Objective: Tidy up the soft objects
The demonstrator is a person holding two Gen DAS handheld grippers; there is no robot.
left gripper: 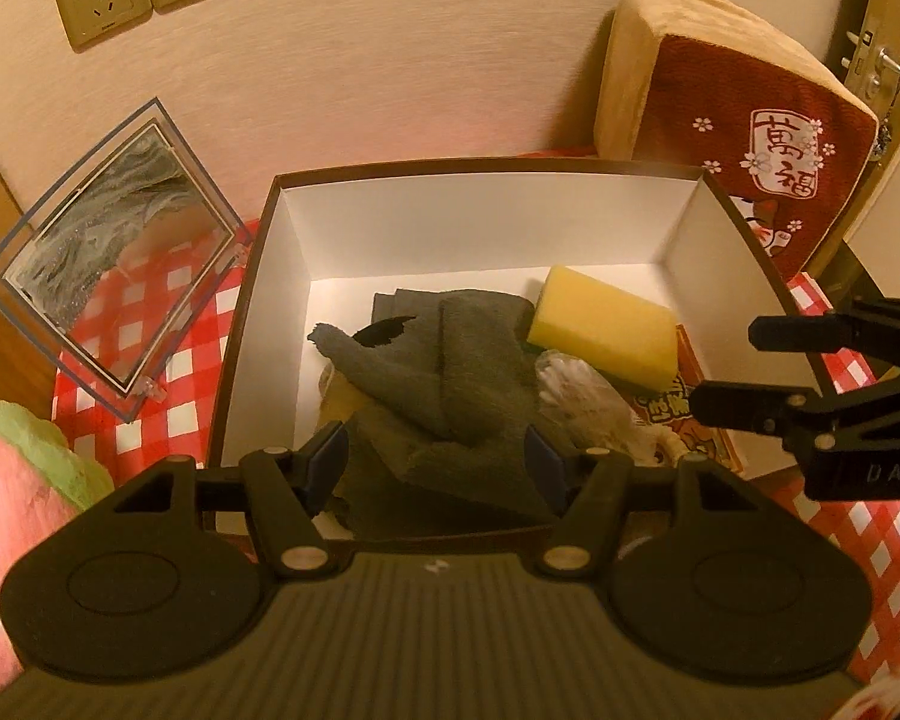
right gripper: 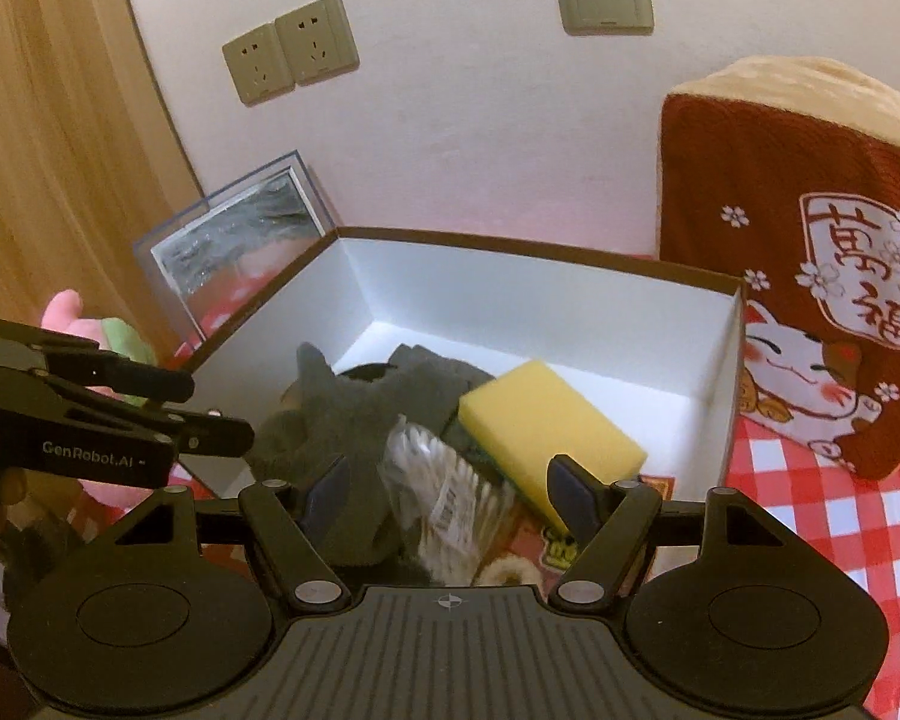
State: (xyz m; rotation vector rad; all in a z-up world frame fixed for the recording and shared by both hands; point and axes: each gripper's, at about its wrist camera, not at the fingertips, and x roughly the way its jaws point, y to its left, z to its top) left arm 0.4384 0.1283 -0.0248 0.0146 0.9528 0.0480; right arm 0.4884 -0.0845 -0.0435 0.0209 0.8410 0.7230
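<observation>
**Soft objects mostly boxed, plush still outside**

Box (left gripper: 252,324) on the checked cloth (left gripper: 150,360) holds a grey towel (left gripper: 450,360), a yellow sponge (left gripper: 606,330) at two o'clock and a swab bag (right gripper: 444,498). Pink-green plush (left gripper: 18,480) waits at nine o'clock, apparently remaining. Left gripper (left gripper: 438,462) and right gripper (right gripper: 444,489) both hang spread, empty.

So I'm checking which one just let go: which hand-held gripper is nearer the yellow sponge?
Right. The right hand-held gripper hangs open just before the yellow sponge; the left hand-held gripper hangs over the gray cloth, farther off.
</observation>
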